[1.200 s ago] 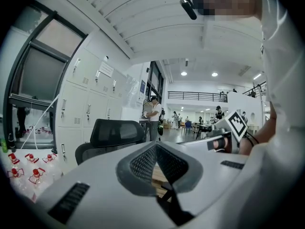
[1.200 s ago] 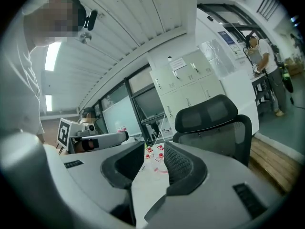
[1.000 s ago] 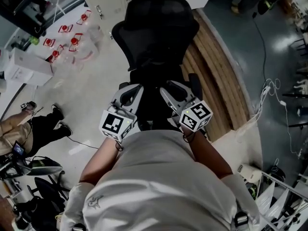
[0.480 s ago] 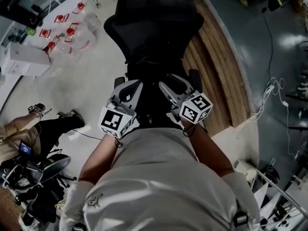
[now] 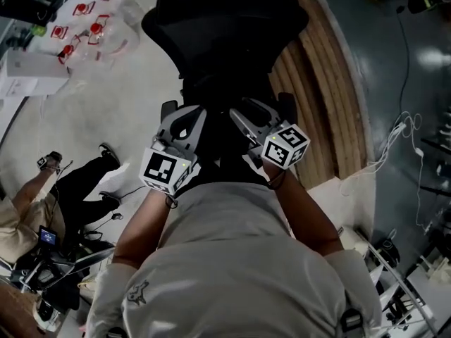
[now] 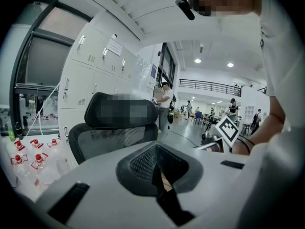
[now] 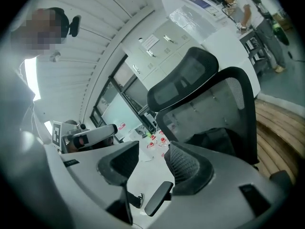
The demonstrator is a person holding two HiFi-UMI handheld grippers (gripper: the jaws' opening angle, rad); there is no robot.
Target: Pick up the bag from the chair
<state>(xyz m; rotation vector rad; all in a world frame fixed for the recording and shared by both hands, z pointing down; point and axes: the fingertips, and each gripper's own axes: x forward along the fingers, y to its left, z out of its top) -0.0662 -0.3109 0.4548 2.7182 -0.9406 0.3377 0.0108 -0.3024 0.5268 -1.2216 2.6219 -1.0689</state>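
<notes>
Readable writing was scarce. Each gripper carried a cube with bold black-and-white square markers: the left cube [image 5: 168, 171] and the right cube [image 5: 285, 146]. These were patterns, not words. A paper notice [image 6: 114, 46] hung on a door of the white lockers [image 6: 93, 61] beyond the chair, its print too small to read. On the pale floor at the far left lay clear containers with red markings [image 5: 91, 30], near a white box [image 5: 32, 72]. No lettering could be made out on either.

The bag [image 7: 212, 138] sat on the seat of the black mesh office chair [image 5: 225, 27], low against the backrest. It showed as a dark, soft, slumped shape. In the head view it merged with the dark seat and could not be told apart. Wooden slats [image 5: 324, 104] ran along the floor to the right of the chair.

Both grippers pointed at the chair from the near side, side by side over the front of the seat. The left gripper [image 5: 187, 116] had its jaws pressed together with nothing between them. The right gripper [image 7: 153, 149] had just been spreading its jaws; they stood wide apart, clear of the bag, grasping nothing. Only the floor and a black armrest [image 7: 157, 198] showed through the gap.
</notes>
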